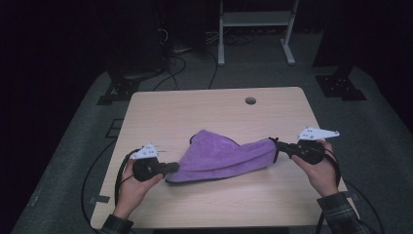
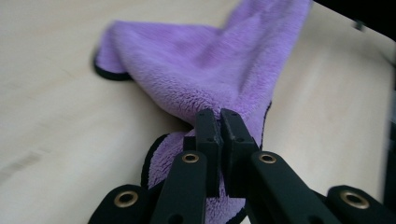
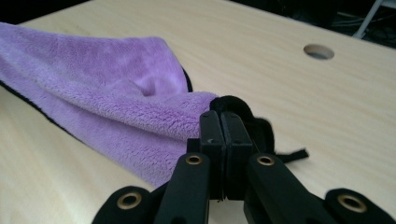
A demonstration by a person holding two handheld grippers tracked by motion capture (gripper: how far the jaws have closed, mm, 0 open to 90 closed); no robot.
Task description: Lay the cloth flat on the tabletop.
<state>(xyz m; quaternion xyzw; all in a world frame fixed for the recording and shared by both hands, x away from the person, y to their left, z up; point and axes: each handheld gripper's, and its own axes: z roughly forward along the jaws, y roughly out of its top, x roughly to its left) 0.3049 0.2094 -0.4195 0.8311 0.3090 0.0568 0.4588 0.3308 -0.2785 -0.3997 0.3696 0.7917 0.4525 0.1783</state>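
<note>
Pale wood-grain table carries everything, with a round cable hole near its far edge. Stretched across its near half lies a purple fleece cloth with black edging, part sagging on the tabletop and its two ends drawn up off it. The left gripper has its jaws pinched tight on the cloth's left end; the right gripper is clamped on the black-trimmed right corner.
</note>
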